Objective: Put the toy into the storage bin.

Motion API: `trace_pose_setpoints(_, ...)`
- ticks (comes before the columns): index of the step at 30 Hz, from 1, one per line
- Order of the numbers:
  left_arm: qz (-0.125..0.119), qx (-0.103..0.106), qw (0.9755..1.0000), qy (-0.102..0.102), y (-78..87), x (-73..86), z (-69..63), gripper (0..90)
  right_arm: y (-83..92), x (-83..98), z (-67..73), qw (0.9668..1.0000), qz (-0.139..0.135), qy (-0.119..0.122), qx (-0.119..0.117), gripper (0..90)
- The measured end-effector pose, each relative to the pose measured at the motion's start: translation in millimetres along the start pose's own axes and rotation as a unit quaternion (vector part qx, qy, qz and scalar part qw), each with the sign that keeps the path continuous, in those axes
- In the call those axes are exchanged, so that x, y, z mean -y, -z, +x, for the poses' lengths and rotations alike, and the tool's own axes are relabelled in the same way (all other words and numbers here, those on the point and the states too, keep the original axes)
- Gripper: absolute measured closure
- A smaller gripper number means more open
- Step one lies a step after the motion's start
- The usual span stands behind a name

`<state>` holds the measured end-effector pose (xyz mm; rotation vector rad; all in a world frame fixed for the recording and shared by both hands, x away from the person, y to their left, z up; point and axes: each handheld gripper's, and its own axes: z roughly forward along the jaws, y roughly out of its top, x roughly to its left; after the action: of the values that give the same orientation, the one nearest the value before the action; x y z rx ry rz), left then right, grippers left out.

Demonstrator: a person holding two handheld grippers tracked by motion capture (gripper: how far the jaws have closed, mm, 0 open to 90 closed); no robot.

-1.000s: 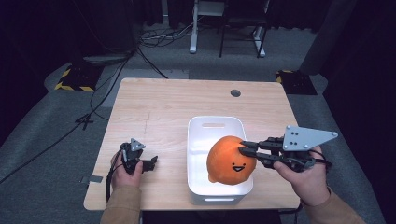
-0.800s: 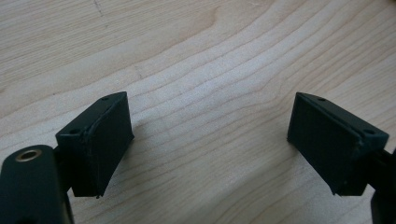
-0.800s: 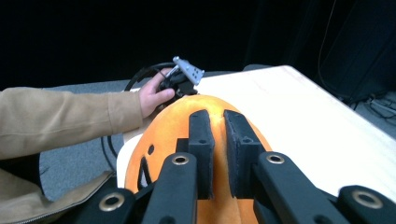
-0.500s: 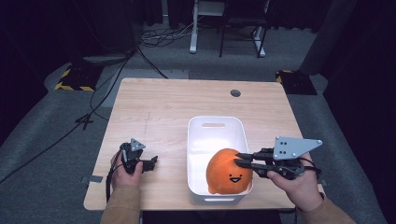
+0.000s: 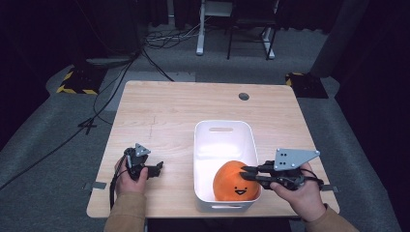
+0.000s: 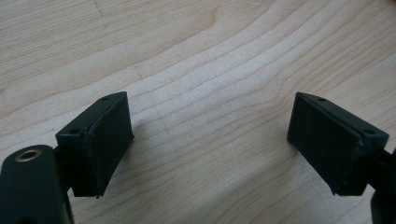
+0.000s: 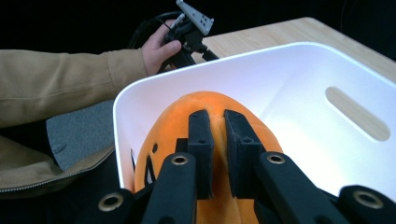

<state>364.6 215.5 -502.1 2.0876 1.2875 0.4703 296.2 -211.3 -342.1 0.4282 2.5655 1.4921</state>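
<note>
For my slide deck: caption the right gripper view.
Right hand-held gripper pinching an orange plush toy inside a white plastic bin.

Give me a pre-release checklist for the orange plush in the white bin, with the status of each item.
1. Right gripper pinching orange plush: ok.
2. Plush inside white bin walls: ok.
3. Plush resting on bin floor: cannot tell.
4. Bin upright on table: ok.
5. Left gripper apart from the bin, jaws open on bare wood: ok.

lab-like workspace: grey carpet, loose floor cables [image 5: 121, 72], hazard-striped blocks [image 5: 77, 82], desk legs [image 5: 199, 29]
</note>
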Motion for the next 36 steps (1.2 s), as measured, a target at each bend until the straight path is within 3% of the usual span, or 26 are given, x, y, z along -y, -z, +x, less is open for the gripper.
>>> trace_pose_setpoints(14, 0.000, 0.001, 1.0000, 0.001, -0.1, 0.0, 0.0, 14.3, -22.6, 22.9, -5.8, 0.9985, 0.051, -0.016, 0.006, 76.7)
trace_pose_setpoints(19, 0.000, 0.001, 1.0000, 0.001, -0.1, 0.0, 0.0, 14.3, -18.7, 19.6, -6.8, 0.9994, 0.021, -0.017, 0.023, 60.2)
trace_pose_setpoints(23, 0.000, 0.001, 1.0000, 0.000, -0.1, 0.0, 0.0, 14.2, -14.5, 16.5, -8.3, 0.9992, 0.007, -0.018, 0.035, 53.1)
trace_pose_setpoints(36, 0.000, 0.000, 1.0000, 0.000, 0.0, 0.0, -0.1, 14.3, 3.7, -0.3, -16.5, 0.9973, -0.030, -0.026, 0.062, 44.2)
